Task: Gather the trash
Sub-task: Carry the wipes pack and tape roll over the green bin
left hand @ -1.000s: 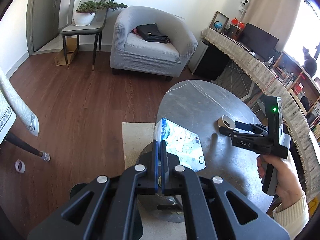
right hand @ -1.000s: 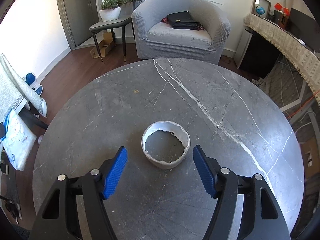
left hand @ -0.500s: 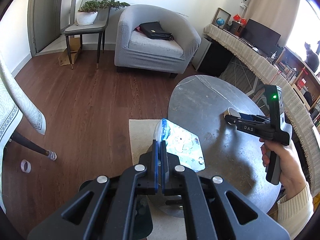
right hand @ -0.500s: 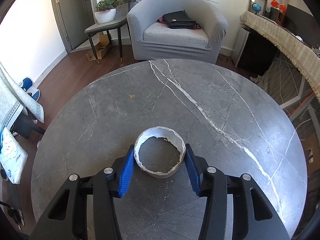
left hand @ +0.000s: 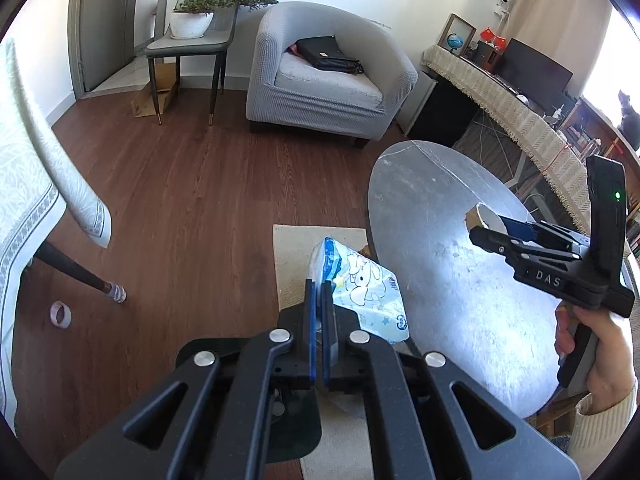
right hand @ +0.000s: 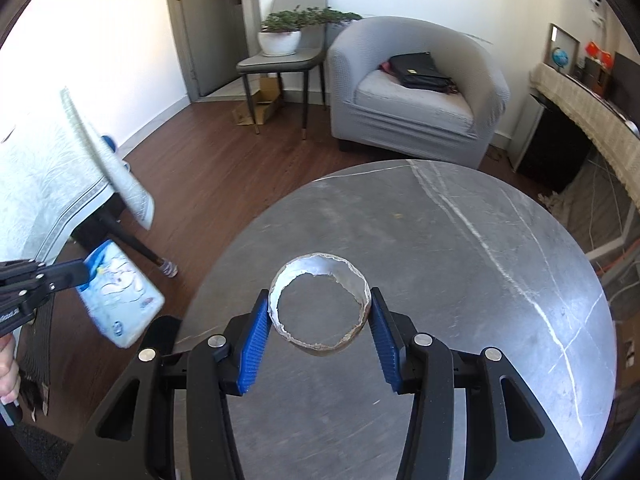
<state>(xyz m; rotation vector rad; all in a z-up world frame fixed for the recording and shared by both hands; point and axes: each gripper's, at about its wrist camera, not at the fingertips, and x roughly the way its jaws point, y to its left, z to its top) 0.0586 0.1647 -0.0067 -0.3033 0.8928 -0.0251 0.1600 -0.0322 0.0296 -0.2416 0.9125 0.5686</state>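
My left gripper [left hand: 319,292] is shut on a blue and white tissue pack [left hand: 362,292] and holds it in the air left of the round grey marble table [left hand: 440,280]. The pack also shows in the right wrist view [right hand: 120,300]. My right gripper [right hand: 318,308] is shut on a torn white cardboard tape ring [right hand: 320,304], lifted above the table [right hand: 460,260]. In the left wrist view the ring [left hand: 484,218] sticks out of the right gripper's tip [left hand: 500,232].
A grey armchair [right hand: 416,92] with a black bag stands behind the table. A side chair with a potted plant [right hand: 280,36] is near the door. A cloth-covered table [left hand: 28,184] is at the left, a small tape roll [left hand: 60,314] on the wood floor. A beige mat [left hand: 312,256] lies below.
My right gripper closed on the tape ring and lifted it off the table. My left gripper, still holding the tissue pack, moved left away from the table.
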